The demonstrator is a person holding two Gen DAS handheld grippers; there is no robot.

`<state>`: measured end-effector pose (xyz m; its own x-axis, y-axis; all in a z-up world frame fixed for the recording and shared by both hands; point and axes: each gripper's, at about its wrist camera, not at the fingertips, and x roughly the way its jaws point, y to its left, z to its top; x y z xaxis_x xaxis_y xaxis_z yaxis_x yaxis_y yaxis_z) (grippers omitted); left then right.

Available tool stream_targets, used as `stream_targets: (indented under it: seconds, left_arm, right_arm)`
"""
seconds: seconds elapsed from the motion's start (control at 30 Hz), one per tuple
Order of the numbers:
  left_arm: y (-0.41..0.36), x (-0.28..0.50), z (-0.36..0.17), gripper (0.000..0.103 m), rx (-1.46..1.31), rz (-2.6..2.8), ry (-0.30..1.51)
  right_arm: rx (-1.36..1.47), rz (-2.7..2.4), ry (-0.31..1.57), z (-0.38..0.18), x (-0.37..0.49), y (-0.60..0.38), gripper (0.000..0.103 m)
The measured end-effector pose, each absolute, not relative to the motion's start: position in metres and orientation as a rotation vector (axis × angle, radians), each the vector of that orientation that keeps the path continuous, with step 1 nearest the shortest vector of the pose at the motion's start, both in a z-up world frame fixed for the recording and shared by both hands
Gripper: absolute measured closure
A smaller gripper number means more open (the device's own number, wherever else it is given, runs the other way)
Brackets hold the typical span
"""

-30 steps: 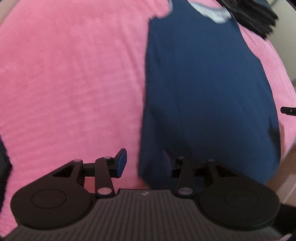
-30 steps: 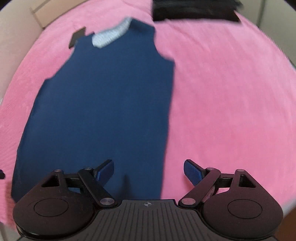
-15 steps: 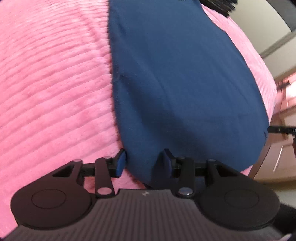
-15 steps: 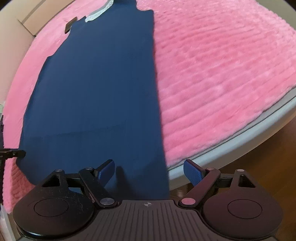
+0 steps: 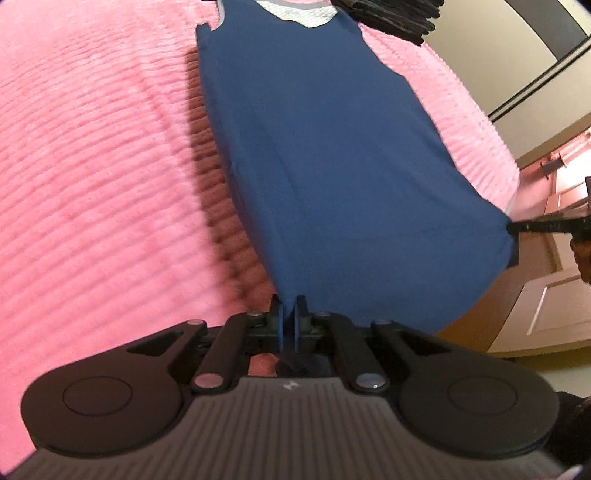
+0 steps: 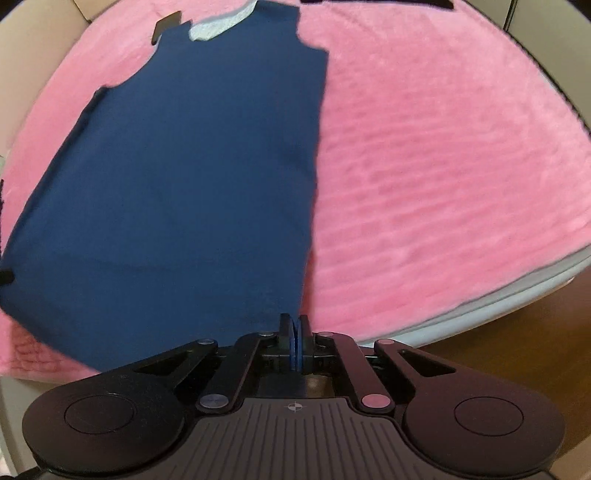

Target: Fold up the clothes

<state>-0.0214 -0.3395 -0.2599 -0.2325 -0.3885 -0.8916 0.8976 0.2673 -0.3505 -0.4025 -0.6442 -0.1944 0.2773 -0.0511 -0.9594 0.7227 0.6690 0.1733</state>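
Pink blanket (image 6: 443, 166); wardrobe (image 5: 554, 295) left-view only

left hand-held gripper (image 5: 289, 316) pinches the navy top's (image 5: 332, 155) hem corner above the pink blanket (image 5: 92, 166).

Garment (image 6: 192, 177) on blanket (image 6: 443, 147) (stack (image 5: 391, 14) behind).

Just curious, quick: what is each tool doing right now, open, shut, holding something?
Left tool: shut on the bottom corner of the navy top.
Right tool: shut on its other bottom corner.
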Motion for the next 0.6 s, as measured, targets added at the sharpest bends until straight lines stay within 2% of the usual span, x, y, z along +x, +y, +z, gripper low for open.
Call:
stream_targets:
  seconds: [0.2, 0.33, 0.47, 0.6]
  left_arm:
    - [-0.337, -0.035, -0.299, 0.100, 0.515, -1.248, 1.413]
    - [-0.338, -0.043, -0.297, 0.101, 0.553, -1.255, 1.389]
    - [-0.328, -0.049, -0.291, 0.101, 0.479, -1.214, 1.409]
    - [-0.325, -0.057, -0.293, 0.101, 0.469, -1.202, 1.412]
  right_arm:
    - [0.672, -0.605, 1.291, -0.204, -0.399, -0.652, 0.103]
    - [0.581, -0.610, 1.363, -0.207, -0.392, -0.646, 0.103]
    - [0.438, -0.673, 1.464, -0.202, -0.405, -0.653, 0.103]
    - [0.519, -0.728, 1.430, -0.189, -0.428, -0.672, 0.103]
